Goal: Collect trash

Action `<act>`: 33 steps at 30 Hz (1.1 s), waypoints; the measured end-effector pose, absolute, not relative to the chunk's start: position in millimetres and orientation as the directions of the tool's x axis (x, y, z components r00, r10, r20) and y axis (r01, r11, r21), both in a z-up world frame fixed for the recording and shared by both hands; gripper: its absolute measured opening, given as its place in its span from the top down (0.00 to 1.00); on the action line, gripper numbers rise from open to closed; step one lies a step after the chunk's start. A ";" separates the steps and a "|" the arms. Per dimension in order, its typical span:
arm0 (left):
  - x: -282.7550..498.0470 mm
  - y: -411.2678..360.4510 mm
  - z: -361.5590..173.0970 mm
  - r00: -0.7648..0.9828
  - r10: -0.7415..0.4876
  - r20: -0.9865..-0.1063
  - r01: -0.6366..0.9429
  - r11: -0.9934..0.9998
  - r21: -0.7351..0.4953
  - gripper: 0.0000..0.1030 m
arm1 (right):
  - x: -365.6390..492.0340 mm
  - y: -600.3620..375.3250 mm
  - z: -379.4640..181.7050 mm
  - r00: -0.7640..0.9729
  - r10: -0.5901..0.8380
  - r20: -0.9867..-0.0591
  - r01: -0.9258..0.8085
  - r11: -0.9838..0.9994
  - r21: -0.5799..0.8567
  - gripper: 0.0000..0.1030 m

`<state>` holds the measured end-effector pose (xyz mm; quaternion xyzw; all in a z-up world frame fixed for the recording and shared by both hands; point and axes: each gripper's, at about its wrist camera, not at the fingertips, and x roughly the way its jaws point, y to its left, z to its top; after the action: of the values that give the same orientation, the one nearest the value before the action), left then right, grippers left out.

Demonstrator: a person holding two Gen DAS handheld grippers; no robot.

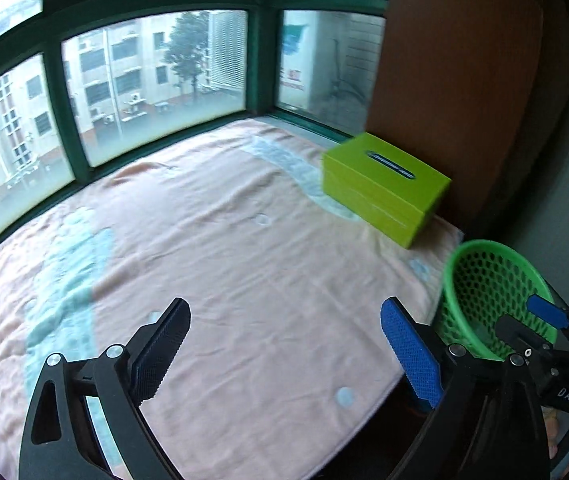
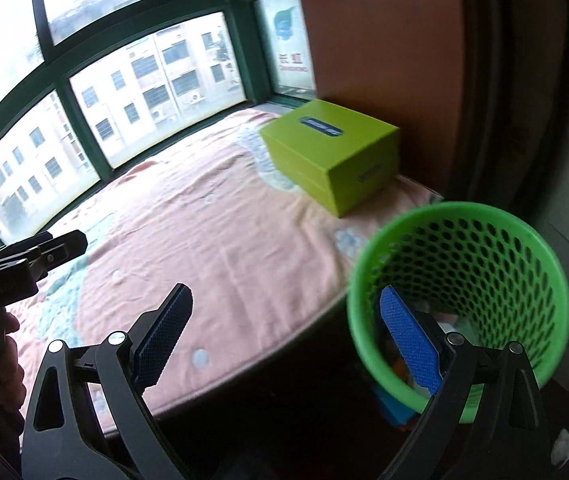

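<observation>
A green mesh waste basket (image 2: 484, 264) stands off the bed's right edge; it also shows in the left wrist view (image 1: 484, 280). Pale crumpled bits lie at its bottom. My right gripper (image 2: 286, 344) is open and empty, its right finger over the basket's near rim. My left gripper (image 1: 284, 344) is open and empty above the pink bedsheet (image 1: 224, 240). In the left wrist view the right gripper's blue fingertips (image 1: 546, 312) show at the basket's rim. No loose trash shows on the sheet.
A lime-green tissue box (image 1: 384, 188) sits on the bed's far right corner against a brown wooden panel (image 1: 452, 80). Green-framed windows (image 1: 56, 92) run along the far side. Dark floor with small items lies below the basket.
</observation>
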<state>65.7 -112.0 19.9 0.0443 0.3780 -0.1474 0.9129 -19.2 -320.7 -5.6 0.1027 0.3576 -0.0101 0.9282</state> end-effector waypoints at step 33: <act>44.2 -21.7 16.6 0.736 -0.061 -0.674 0.057 0.998 -0.029 0.07 | 0.9 -243.9 1.1 0.785 0.055 -0.618 0.014 0.994 0.106 0.06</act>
<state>44.2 -21.7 16.6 -0.0030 0.3620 -0.0318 0.9316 0.9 -243.9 1.1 0.0527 0.3280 0.0107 0.9431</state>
